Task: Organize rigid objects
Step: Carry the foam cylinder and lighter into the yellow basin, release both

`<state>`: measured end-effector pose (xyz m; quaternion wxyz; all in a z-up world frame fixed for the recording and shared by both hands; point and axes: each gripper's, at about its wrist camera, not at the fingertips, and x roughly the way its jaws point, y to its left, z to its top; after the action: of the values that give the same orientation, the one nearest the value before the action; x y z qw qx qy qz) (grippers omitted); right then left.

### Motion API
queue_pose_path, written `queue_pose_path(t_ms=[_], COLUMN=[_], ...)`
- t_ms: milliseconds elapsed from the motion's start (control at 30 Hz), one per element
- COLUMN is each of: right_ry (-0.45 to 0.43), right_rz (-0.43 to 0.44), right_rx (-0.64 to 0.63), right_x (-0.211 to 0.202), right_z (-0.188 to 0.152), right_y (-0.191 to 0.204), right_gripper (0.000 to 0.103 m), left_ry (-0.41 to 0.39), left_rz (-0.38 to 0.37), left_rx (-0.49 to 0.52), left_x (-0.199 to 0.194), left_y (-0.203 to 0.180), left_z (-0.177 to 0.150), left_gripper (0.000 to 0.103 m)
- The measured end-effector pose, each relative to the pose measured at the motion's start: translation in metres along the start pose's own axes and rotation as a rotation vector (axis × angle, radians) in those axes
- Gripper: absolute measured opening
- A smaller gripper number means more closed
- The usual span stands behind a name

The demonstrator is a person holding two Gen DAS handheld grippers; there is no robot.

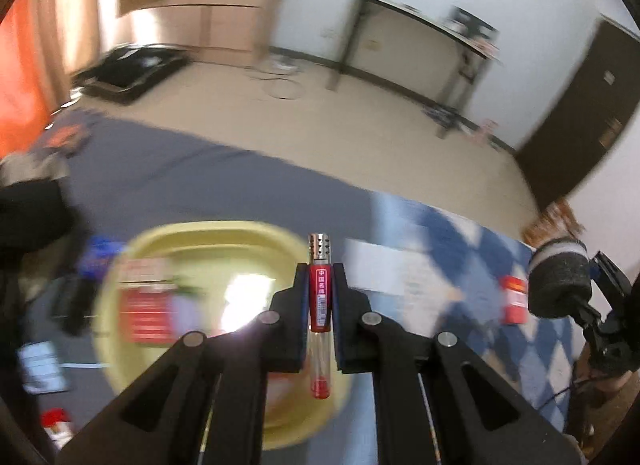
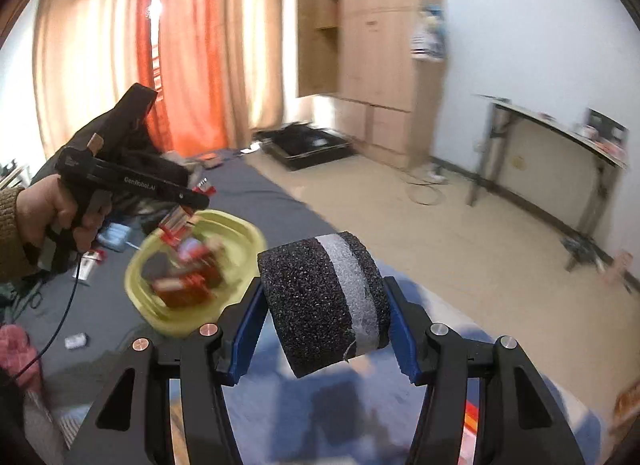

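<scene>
One yellow plastic tub (image 1: 120, 257) serves as the reference. Count: two black two-finger grippers, the left gripper (image 1: 319, 277) above the tub, the right gripper (image 2: 326, 305) beside it. One red lighter with a perforated metal cap (image 1: 319, 297) over the tub's rim. One black foam cylinder with a grey band (image 2: 320, 301) beside the tub. Red packets inside the tub: blurred, count undeterminable.

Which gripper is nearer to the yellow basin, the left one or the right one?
Left. The left gripper, shut on a red lighter, hangs just above the yellow basin. The right gripper, holding a black foam roll, is off to the basin's side.
</scene>
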<state>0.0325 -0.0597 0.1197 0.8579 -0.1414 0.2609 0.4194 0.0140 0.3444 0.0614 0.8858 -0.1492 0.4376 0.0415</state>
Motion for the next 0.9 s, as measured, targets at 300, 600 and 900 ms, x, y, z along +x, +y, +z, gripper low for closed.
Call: queue_pose_path(t_ms=[300,600,900], right_ry=[0.23,0.264,0.302], right_rz=[0.008,-0.07,-0.043], right_rx=[-0.062,-0.088,-0.109], right_x=[0.173,0.261,0.287], right_z=[0.039,0.051,0.038], right_y=[0.112,0.125,0.143], right_gripper=[0.056,0.056,0.053], left_ry=[0.092,0.176,0.214], left_rz=[0.028,0.052,0.028], left_rx=[-0.1,-0.071,-0.058], left_x=[0.052,0.108,0.134], left_y=[0.09,0.091,0.096], left_z=[-0.018,0.006,0.0], left_gripper=[0.011,0.011,0.011])
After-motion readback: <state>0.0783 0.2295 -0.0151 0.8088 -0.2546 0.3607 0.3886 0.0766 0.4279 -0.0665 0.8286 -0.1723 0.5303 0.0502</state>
